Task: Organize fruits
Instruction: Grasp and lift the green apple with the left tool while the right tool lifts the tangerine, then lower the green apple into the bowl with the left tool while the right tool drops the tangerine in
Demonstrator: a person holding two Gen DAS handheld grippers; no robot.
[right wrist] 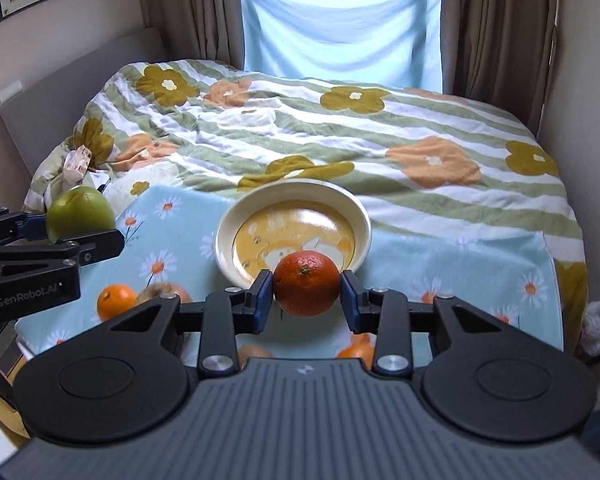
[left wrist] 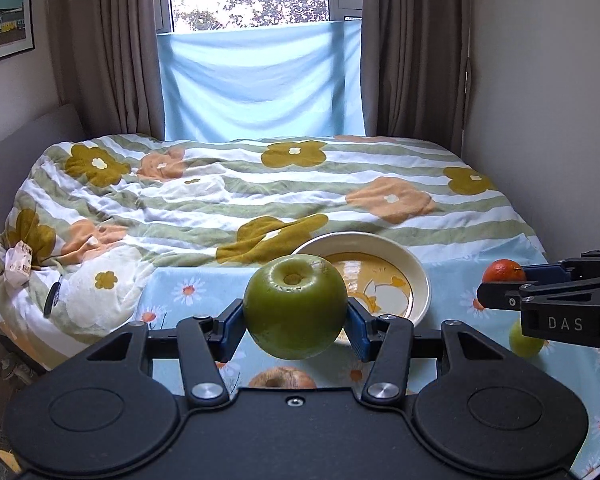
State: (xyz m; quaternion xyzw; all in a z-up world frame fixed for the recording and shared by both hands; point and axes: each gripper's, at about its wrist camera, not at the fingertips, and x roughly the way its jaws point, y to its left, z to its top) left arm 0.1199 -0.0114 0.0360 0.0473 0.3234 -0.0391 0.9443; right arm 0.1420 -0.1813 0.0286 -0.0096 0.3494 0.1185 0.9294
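Observation:
My left gripper (left wrist: 296, 322) is shut on a green apple (left wrist: 295, 306), held in the air in front of a cream bowl (left wrist: 420, 280) with a yellow picture inside. My right gripper (right wrist: 306, 296) is shut on an orange (right wrist: 307, 283), lifted just short of the same bowl (right wrist: 224, 236). In the left wrist view the right gripper (left wrist: 496, 292) comes in from the right with that orange (left wrist: 504, 271). In the right wrist view the left gripper (right wrist: 80, 240) shows at the left with the apple (right wrist: 80, 213).
On the blue daisy cloth (right wrist: 440, 264) lie another orange (right wrist: 116, 300), a pale apple (right wrist: 164, 291) and a small green fruit (left wrist: 526, 342); more fruit is half hidden under the grippers. A flowered duvet (left wrist: 220, 196) covers the bed behind. Walls stand close on both sides.

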